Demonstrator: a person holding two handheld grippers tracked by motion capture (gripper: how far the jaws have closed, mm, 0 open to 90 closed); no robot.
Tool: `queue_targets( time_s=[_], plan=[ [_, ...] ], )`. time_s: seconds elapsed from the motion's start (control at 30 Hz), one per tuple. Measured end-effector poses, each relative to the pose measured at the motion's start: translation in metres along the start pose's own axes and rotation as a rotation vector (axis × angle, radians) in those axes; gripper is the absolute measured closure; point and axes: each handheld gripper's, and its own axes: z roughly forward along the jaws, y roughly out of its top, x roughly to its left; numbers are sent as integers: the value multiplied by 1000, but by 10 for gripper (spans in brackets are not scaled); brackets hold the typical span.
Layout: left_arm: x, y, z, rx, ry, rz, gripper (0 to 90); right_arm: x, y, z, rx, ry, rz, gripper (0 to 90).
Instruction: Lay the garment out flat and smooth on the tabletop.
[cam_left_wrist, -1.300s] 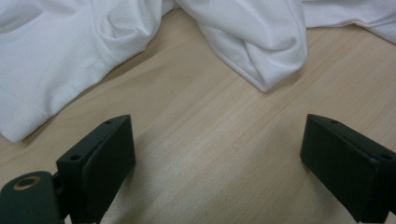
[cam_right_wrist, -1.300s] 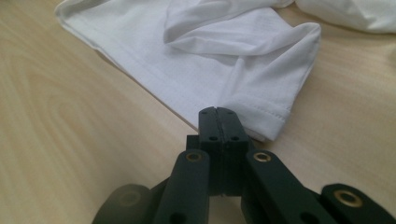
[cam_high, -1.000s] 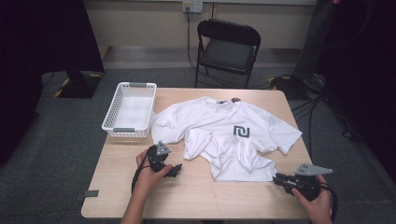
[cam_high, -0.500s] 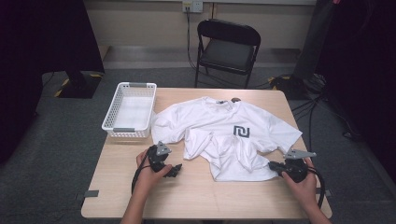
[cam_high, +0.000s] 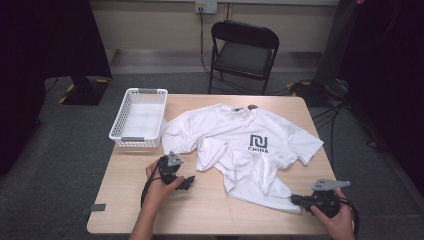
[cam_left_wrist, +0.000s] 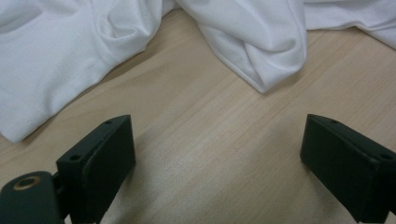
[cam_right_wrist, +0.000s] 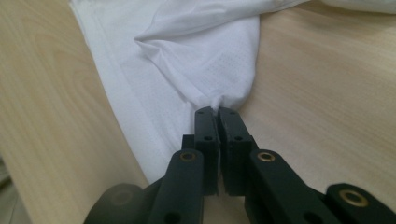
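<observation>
A light wooden table (cam_high: 210, 210) stands on a grey floor, with a black folding chair (cam_high: 242, 52) behind it. From the high view you can see a white T-shirt (cam_high: 235, 145) spread over the middle and right of the table, with a dark logo (cam_high: 258, 142) on its chest. A white basket (cam_high: 140, 117) sits at the table's left side, just beside one sleeve.

The left gripper (cam_high: 185, 182) rests on bare wood near the shirt's lower left part. The left gripper view comes in close: its two black jaws stand wide apart, with nothing but wood between them. The shirt's folds (cam_left_wrist: 252, 42) lie a little ahead, not touching the jaws.

The right gripper (cam_high: 295, 200) sits at the shirt's bottom corner, near the table's front right edge. From above it is too small to tell what the jaws do. The right gripper view makes it clear: the jaws have just been closing and now pinch a small bunch of the white cloth (cam_right_wrist: 219, 100) at their tips. The hem (cam_right_wrist: 116, 98) runs along the wood to the left of the jaws.
</observation>
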Motion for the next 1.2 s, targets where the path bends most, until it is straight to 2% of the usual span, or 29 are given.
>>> queue_targets(
  time_s=[0.17, 0.2, 0.23, 0.3, 0.33, 0.37, 0.43, 0.5, 0.6, 0.67, 0.73, 0.83, 0.9, 0.93, 0.97, 1.03, 1.07, 1.13, 1.2],
  plan=[
    [0, 0, 0, 0, -1, -1, 97, 11, -4, -6, 37, 6, -45, 857],
    [0, 0, 0, 0, -1, -1, 97, 12, -4, -6, 35, 7, -52, 795],
    [0, 0, 0, 0, -1, -1, 97, 13, -4, -6, 26, -7, -52, 721],
    [0, 0, 0, 0, -1, -1, 97, 15, -2, -6, 15, -45, -77, 683],
    [0, 0, 0, 0, -1, -1, 97, 15, 0, -6, -3, -50, -83, 659],
    [0, 0, 0, 0, -1, -1, 97, 16, 3, -6, -16, -49, -86, 671],
    [0, 0, 0, 0, -1, -1, 97, 21, 10, -4, -43, -53, -121, 641],
    [0, 0, 0, 0, -1, -1, 97, 27, 17, 1, -55, -33, -156, 655],
    [0, 0, 0, 0, -1, -1, 97, 34, 27, 12, -59, -28, -180, 653],
    [0, 0, 0, 0, -1, -1, 97, 37, 32, 22, -61, 9, -164, 636],
    [0, 0, 0, 0, -1, -1, 97, 41, 35, 30, -66, 19, -157, 613],
    [0, 0, 0, 0, -1, -1, 97, 49, 36, 41, -52, 30, -172, 592],
    [0, 0, 0, 0, -1, -1, 97, 54, 36, 46, -33, 20, -195, 608],
    [0, 0, 0, 0, -1, -1, 97, 55, 36, 48, -28, 0, -205, 646],
    [0, 0, 0, 0, -1, -1, 97, 56, 35, 49, -38, -19, -205, 719],
    [0, 0, 0, 0, -1, -1, 97, 54, 36, 47, -51, -7, -198, 837],
    [0, 0, 0, 0, -1, -1, 97, 53, 37, 47, -50, -18, -201, 888],
    [0, 0, 0, 0, -1, -1, 97, 50, 37, 46, -47, -10, -192, 899],
    [0, 0, 0, 0, -1, -1, 97, 47, 37, 42, -54, -21, -189, 900]
  ],
)
